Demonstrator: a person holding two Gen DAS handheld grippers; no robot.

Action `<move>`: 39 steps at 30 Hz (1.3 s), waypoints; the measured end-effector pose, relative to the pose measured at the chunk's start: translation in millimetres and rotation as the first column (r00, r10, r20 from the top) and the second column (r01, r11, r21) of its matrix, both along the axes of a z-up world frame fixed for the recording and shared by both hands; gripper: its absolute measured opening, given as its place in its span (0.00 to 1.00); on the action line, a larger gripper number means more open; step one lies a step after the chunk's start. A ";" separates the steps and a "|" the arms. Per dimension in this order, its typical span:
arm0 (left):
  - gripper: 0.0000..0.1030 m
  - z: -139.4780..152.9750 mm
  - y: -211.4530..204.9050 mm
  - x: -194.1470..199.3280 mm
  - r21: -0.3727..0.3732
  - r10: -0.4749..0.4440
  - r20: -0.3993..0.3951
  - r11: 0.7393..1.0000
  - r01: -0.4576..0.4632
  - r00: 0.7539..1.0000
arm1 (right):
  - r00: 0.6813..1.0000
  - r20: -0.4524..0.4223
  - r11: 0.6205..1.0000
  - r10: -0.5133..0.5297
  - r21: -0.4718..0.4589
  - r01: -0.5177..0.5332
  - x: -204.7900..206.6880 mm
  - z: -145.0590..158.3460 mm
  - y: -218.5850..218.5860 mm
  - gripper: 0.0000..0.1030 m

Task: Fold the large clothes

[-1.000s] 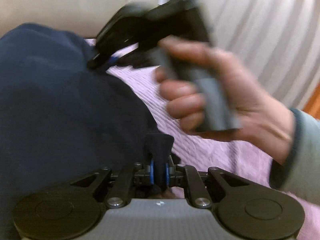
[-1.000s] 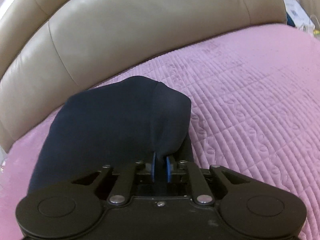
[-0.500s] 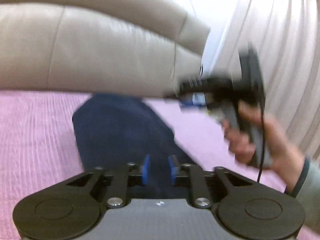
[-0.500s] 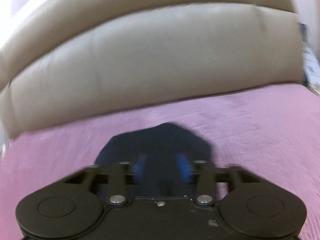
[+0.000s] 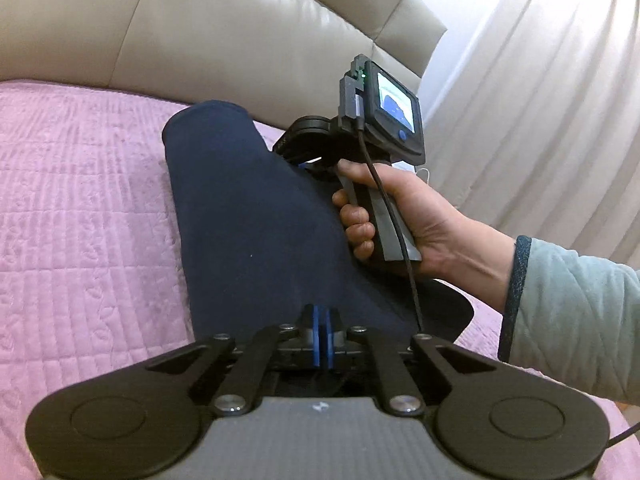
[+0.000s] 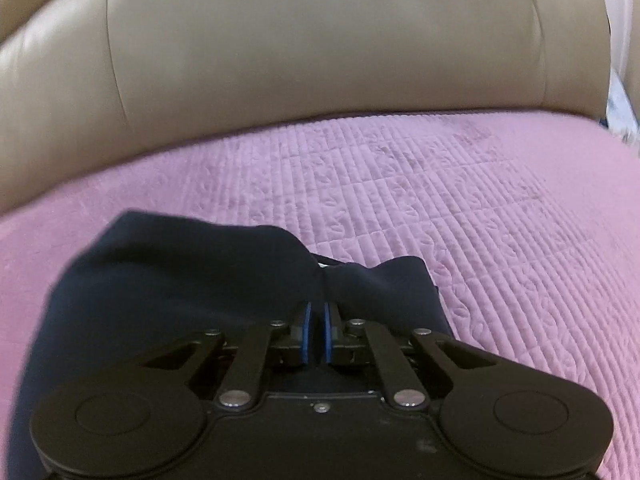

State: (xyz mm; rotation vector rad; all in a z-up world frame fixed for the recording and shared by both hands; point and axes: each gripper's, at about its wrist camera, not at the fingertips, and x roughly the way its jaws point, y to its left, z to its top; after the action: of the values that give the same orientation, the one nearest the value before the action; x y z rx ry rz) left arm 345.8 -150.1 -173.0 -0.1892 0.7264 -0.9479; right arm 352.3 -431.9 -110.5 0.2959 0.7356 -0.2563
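Note:
A dark navy garment (image 5: 248,216) lies folded in a long strip on the pink quilted bedcover (image 5: 80,200). My left gripper (image 5: 321,332) is shut at the near edge of the garment, its blue pads together. Whether cloth is pinched between them I cannot tell. In the right wrist view the garment (image 6: 168,280) bunches up in front of my right gripper (image 6: 315,332). Its blue pads stand almost together and the cloth folds run into them. The right gripper (image 5: 308,152) also shows in the left wrist view, held by a hand at the garment's right edge.
A beige leather headboard (image 6: 320,60) rises behind the bed. White curtains (image 5: 540,80) hang at the right. The pink bedcover (image 6: 460,208) spreads to the right of the garment. The person's hand and light blue sleeve (image 5: 568,320) are at the right.
One second ago both grippers held the garment lifted. Half a second ago both were open over it. Now both pads are together again at the garment lying on the bed.

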 end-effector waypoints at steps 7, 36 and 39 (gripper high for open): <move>0.08 41.6 -7.7 -23.4 0.055 0.054 0.179 0.996 -0.064 0.982 | 0.994 0.003 0.984 0.113 -0.137 -0.112 -133.6 39.2 56.2 0.14; 0.59 72.3 12.4 -42.4 0.287 0.045 0.184 0.953 -0.097 0.982 | 0.997 -0.039 0.998 0.060 0.038 -0.059 -235.0 36.4 39.6 0.82; 0.80 85.8 13.3 -25.0 0.222 0.061 0.163 0.970 -0.097 0.985 | 0.998 -0.032 0.998 0.053 0.023 -0.052 -211.2 40.9 30.5 0.82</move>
State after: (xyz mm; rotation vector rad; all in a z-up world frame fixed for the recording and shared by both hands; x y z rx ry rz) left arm 320.8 -136.8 -87.2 0.0587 0.6732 -0.7855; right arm 141.2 -401.4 -69.6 0.2939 0.7776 -0.2037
